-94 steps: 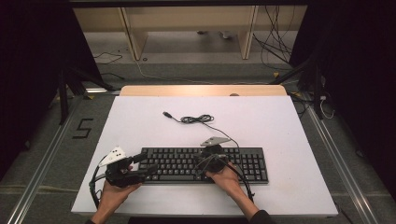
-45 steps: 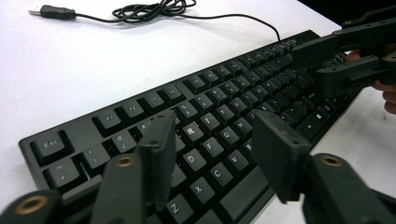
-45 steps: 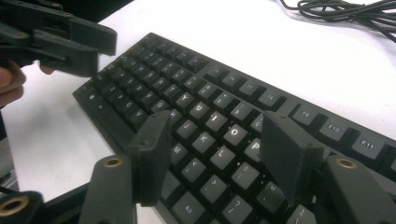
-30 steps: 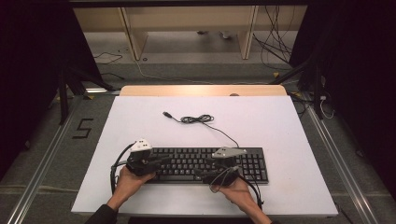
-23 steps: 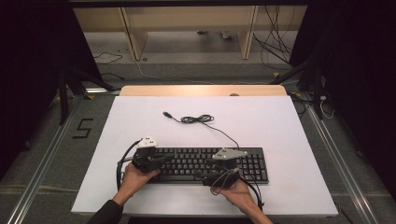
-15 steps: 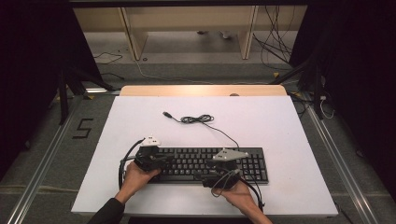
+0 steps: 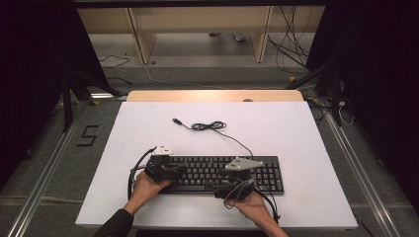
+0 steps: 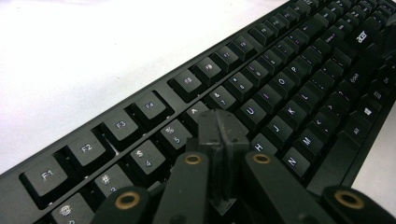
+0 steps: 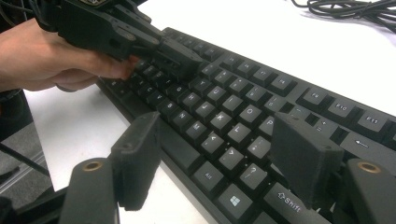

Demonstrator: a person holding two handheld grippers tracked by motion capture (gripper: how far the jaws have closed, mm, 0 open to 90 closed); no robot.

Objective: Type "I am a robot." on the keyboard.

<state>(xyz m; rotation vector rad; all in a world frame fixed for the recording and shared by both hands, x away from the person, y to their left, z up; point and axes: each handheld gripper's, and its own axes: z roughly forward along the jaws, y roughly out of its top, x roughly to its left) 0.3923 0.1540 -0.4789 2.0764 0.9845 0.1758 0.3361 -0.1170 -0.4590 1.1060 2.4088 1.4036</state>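
A black keyboard (image 7: 222, 174) lies flat near the front of the white table (image 7: 276, 128). My left gripper (image 7: 181, 171) is over its left part, shut with nothing between its jaws. In the left gripper view the closed tips (image 8: 219, 128) rest at the number and upper letter rows of the keyboard (image 8: 280, 84). My right gripper (image 7: 218, 189) is open at the keyboard's front edge. In the right gripper view (image 9: 219, 149), one jaw hangs off the front edge and the other is above the Shift key. The left gripper (image 9: 180, 58) and its hand appear farther along the keyboard (image 9: 233, 102).
The keyboard's black cable (image 7: 209, 126) lies loosely coiled behind it, ending in a USB plug (image 7: 175, 120); it also shows in the right gripper view (image 9: 355, 7). A wooden strip (image 7: 212, 96) borders the table's far edge. Dark floor with rails surrounds the table.
My left gripper has moved right from beside the keyboard's left end onto its keys. My right gripper has drawn back to the front edge. The keyboard has hardly moved.
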